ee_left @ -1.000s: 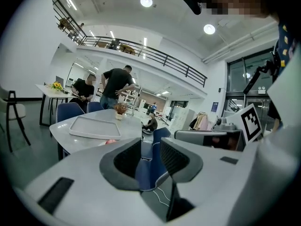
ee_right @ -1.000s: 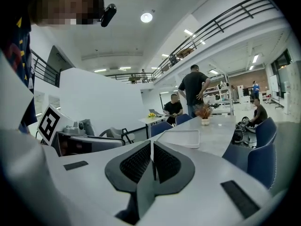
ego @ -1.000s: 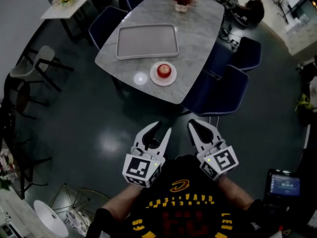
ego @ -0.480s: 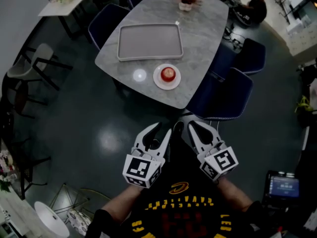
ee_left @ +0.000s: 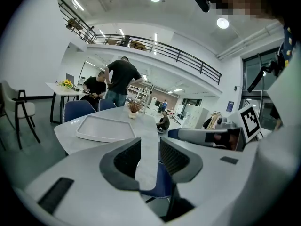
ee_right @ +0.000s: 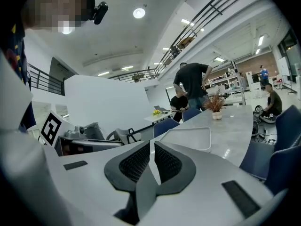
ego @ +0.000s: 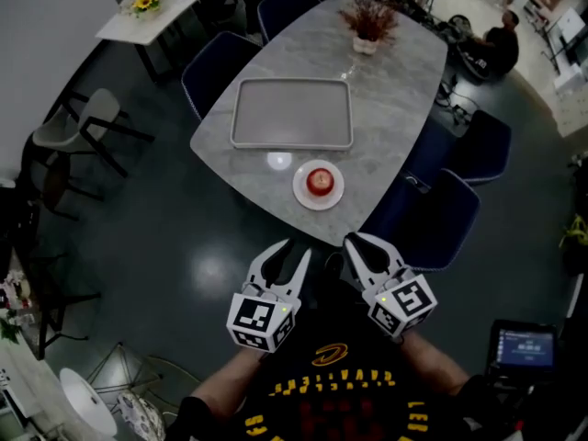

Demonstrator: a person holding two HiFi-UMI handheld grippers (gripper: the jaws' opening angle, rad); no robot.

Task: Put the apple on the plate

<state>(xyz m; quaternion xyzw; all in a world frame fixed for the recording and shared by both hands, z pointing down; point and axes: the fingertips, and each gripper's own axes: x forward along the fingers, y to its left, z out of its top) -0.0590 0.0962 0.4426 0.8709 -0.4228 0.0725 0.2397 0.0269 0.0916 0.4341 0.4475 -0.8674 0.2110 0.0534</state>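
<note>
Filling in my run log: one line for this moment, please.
apple: on plate | left gripper: open, empty, short of table | right gripper: barely open, empty, short of table

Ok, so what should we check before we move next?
1. Apple on plate: ok, it sits there.
2. Left gripper empty: ok, jaws apart, nothing between them.
3. Right gripper empty: ok, narrow gap, nothing in it.
4. Grippers away from the table: ok, both are held near the body.
5. Apple steady on the plate: cannot tell.
</note>
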